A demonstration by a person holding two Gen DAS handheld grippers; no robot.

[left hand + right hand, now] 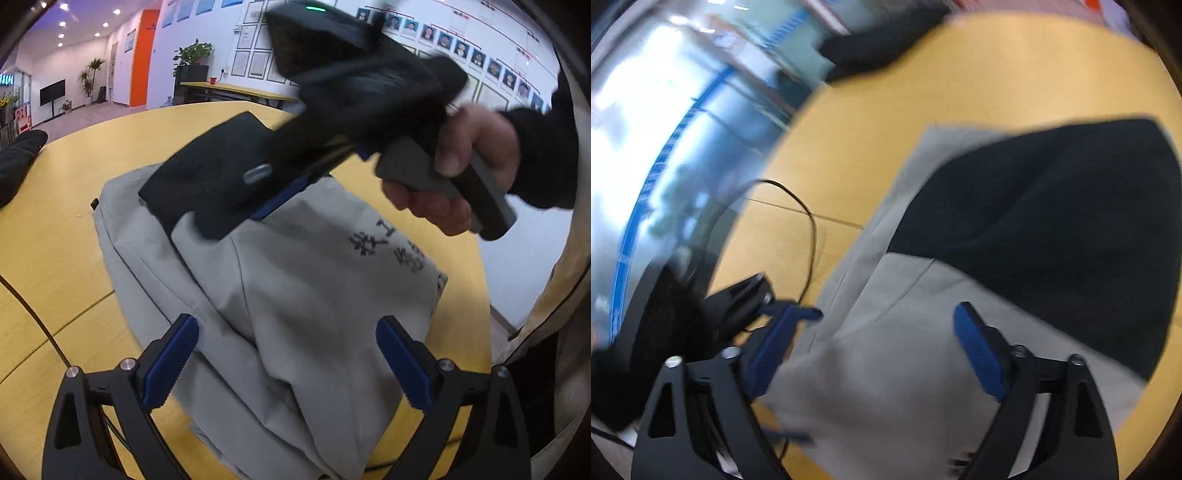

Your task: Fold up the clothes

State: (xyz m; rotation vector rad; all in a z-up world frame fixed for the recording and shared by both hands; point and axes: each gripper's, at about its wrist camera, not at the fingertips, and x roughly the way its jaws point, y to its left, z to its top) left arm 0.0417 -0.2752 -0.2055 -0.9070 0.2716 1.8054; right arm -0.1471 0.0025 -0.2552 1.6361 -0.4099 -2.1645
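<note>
A grey garment with dark printed characters [295, 295] lies folded on the yellow table [55, 240]. My left gripper [288, 365] is open just above its near part, holding nothing. The right gripper's black body [332, 122], held in a hand [461, 166], hovers over the garment's far side; its fingertips are hidden there. In the blurred right wrist view my right gripper [879, 350] is open over the grey garment [886, 387], with a black area [1052, 229] on the cloth beyond. The left gripper's blue finger [798, 314] shows at the left.
A dark knitted item [18, 158] lies at the table's far left edge. A thin black cable [809, 236] runs across the table. The person's beige coat [565, 314] is at the right. A bench and plants stand against the far wall.
</note>
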